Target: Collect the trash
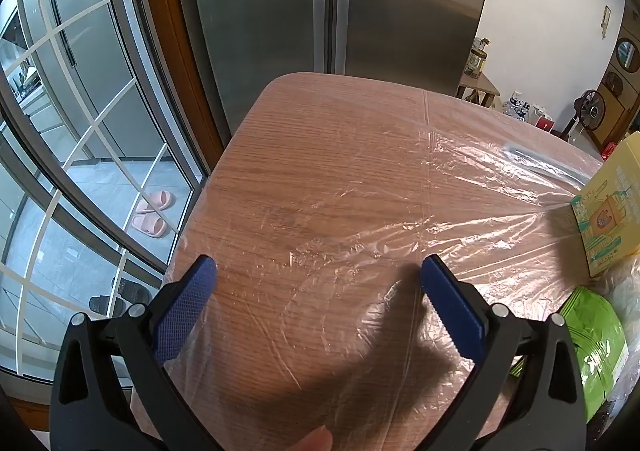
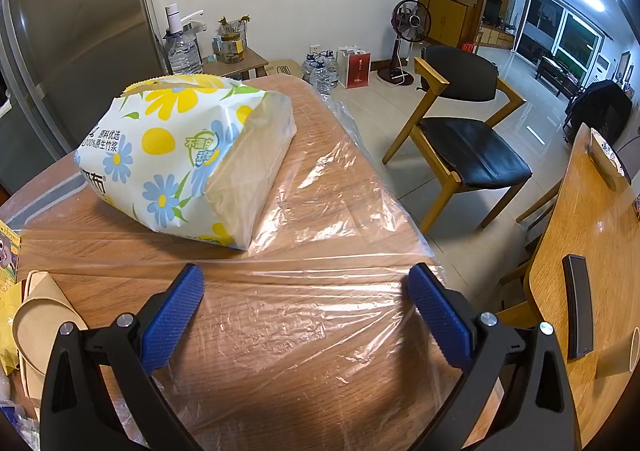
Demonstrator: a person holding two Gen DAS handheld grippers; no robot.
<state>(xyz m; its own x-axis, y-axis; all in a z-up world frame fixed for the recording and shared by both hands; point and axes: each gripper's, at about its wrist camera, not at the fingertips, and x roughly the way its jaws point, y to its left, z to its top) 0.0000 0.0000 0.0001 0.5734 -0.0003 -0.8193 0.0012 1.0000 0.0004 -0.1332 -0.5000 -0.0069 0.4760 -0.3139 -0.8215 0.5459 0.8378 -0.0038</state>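
Note:
A clear plastic sheet lies spread over the wooden table; it also shows in the right wrist view. My left gripper is open and empty above the sheet. My right gripper is open and empty above the sheet, just in front of a flowered tissue pack. A brown paper cup lies on its side at my right gripper's left. A green packet and a yellow carton sit at the left view's right edge.
A steel fridge stands behind the table. A glass door is to the left, with slippers on the floor. A black-seated chair and a second wooden table stand to the right.

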